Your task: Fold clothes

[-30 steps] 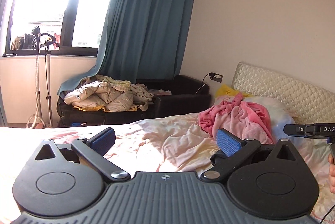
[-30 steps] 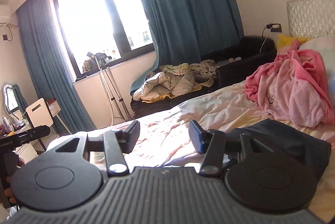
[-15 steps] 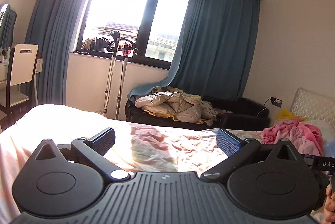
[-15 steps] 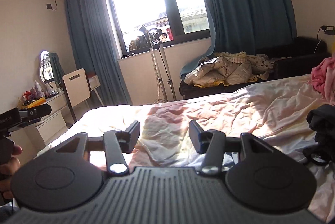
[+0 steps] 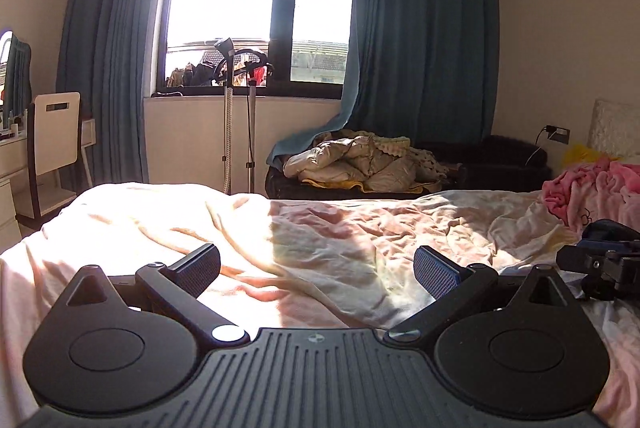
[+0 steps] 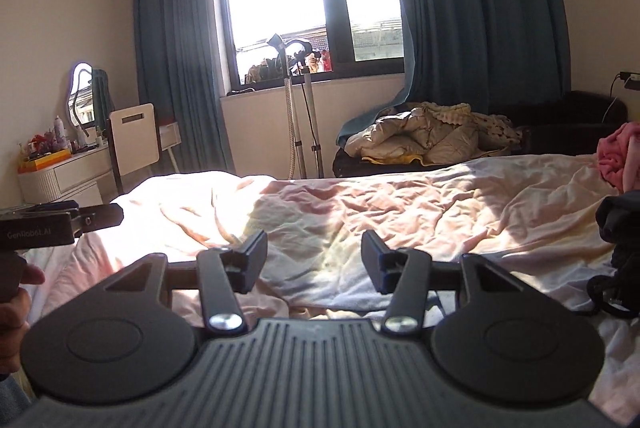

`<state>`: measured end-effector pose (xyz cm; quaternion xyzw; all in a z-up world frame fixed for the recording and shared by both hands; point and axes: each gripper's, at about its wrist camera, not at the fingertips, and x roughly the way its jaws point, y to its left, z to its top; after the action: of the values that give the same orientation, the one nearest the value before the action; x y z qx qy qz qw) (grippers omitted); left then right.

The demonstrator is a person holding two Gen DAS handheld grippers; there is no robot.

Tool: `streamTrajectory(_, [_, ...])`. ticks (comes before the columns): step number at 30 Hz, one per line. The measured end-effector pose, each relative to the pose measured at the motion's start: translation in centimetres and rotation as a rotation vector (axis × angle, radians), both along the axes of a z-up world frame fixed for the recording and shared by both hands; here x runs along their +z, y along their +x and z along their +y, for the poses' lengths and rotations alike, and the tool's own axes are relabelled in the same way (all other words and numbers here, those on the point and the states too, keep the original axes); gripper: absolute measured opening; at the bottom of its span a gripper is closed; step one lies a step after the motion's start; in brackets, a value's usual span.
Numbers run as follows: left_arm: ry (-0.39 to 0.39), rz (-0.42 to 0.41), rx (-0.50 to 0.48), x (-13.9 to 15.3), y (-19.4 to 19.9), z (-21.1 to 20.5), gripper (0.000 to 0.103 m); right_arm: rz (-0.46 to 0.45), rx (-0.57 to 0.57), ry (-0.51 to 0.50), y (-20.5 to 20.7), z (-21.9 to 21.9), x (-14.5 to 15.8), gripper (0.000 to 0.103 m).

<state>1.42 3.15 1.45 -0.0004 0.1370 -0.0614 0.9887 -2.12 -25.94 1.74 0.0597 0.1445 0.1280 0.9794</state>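
A: Status of the folding?

B: Judged not begun. No folded item to report anywhere on the bed [image 5: 344, 228]. Found a pink garment heap [image 5: 592, 187] crumpled at the head end, at the right of the view. Found a dark garment [image 5: 604, 230] bunched just beside it, on the near side. Noted more loose bedding or clothing [image 5: 360, 155] piled on the dark sofa [image 5: 500, 163] beyond the bed, well apart from both tools.

A: Left to do?

B: By judgement, everything: picking a garment, spreading it flat on the sheet, then folding.

A: Pose of the tools?

B: Left hand-held gripper [image 5: 318, 270]: spread wide, nothing between the pads, aimed a little below level across the middle of the bed toward the window [image 5: 256, 7]. Right hand-held gripper [image 6: 314, 256]: spread about halfway, likewise pinching nothing, low over the rumpled sheet and aimed the same way. Held side by side, with the dark garment off to the right of the right one, near but not touched.
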Motion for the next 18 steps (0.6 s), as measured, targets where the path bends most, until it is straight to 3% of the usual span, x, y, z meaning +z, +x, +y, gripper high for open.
streamTrajectory(7, [-0.016, 0.014, -0.004, -0.3, -0.3, -0.4, 0.103, 0.01, 0.004, 0.008, 0.5, 0.0, -1.4, 0.057])
streamTrajectory(18, [-0.015, -0.01, 0.005, 0.3, -1.4, -0.2, 0.103, -0.015, -0.01, -0.017, -0.4, 0.3, -1.5, 0.072])
